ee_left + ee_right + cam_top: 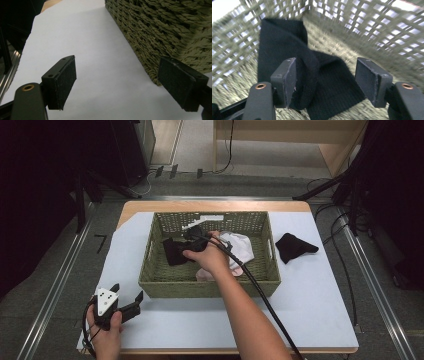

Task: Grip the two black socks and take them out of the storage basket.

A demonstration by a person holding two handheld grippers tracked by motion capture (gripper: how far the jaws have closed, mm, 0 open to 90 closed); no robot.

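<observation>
Right gripper (325, 85), jaws wide apart, inside the woven basket (150, 270): black sock (287, 50) lies between and beyond its pads, unpinched, long axis running ahead. Left gripper (125, 85) rests open, outside the basket.

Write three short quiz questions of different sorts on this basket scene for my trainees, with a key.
1. True or false: the right claw stands open over a black sock inside the woven basket.
2. Which lies outside the basket? A pink cloth; B black cloth; C white cloth.
3. Fill in: the left claw rests on the white ____.

Key: 1 true; 2 B, the black cloth; 3 sheet.
</observation>
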